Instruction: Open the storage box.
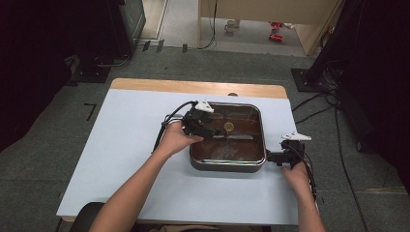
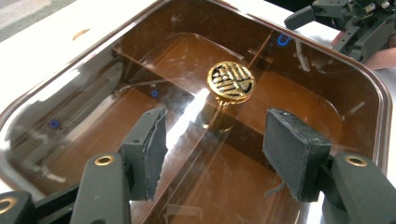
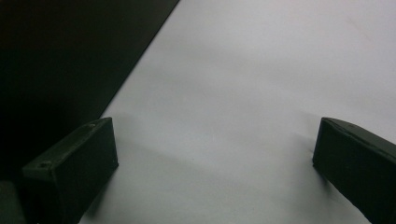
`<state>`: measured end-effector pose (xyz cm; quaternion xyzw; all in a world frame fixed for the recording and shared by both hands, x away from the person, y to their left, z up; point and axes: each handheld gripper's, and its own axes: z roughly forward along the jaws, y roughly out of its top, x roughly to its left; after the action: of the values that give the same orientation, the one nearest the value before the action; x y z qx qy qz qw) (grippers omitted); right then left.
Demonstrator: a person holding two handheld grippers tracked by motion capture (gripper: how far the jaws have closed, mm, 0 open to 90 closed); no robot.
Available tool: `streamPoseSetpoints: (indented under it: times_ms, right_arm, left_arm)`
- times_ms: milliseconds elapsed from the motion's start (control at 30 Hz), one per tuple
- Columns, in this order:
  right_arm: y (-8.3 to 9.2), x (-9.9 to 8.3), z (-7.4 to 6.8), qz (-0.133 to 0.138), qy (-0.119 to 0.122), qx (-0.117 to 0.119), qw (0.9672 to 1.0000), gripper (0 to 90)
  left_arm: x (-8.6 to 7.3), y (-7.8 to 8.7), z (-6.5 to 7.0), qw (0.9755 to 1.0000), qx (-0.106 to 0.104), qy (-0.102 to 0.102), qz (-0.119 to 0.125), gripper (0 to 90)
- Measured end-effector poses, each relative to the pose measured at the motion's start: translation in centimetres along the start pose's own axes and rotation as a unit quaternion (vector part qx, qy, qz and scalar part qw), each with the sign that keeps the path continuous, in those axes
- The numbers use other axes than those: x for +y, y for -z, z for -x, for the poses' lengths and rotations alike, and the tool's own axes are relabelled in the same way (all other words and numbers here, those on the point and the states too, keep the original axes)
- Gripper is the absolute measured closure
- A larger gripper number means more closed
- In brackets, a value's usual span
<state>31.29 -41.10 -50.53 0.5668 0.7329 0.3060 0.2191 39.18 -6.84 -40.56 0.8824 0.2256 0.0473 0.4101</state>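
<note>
Both my jaws stand open: left gripper [image 2: 212, 154] over the square brown glass lid [image 2: 140, 60], its round gold knob [image 2: 231, 82] at twelve o'clock, unread emblem; right gripper [image 3: 215, 172] over bare white counter [image 3: 261, 70].

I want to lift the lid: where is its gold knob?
The gold knob sits at the glass lid's centre in the high view, just right of the left gripper.
</note>
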Motion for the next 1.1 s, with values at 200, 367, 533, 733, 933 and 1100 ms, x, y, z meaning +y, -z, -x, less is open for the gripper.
streamPoseSetpoints:
  times_ms: [200,367,533,733,933,1100]
  right_arm:
    - [0.0,0.0,0.0,0.000,0.000,0.000,1.0000,0.0]
    - [0.0,0.0,0.0,0.000,0.000,0.000,1.0000,0.0]
    - [0.0,0.0,0.0,0.000,-0.001,0.000,1.0000,0.0]
    - [0.0,0.0,0.0,0.000,-0.001,0.000,1.0000,0.0]
    - [0.0,0.0,0.0,0.000,0.000,0.000,1.0000,0.0]
    - [0.0,0.0,0.0,0.000,0.000,0.000,1.0000,0.0]
  left_arm:
    - [0.5,-1.3,0.2,1.0000,-0.006,-0.006,0.004,39.7]
    - [0.9,-2.7,0.5,0.9998,-0.008,-0.015,-0.010,39.2]
    - [1.0,-4.1,0.3,0.9996,-0.011,-0.015,-0.019,39.7]
    - [1.1,-4.7,0.7,0.9994,-0.003,-0.031,-0.013,45.8]
    - [1.0,-5.0,1.1,0.9987,0.003,-0.051,0.000,54.9]
    - [1.0,-5.0,1.0,0.9987,-0.002,-0.050,0.003,58.7]
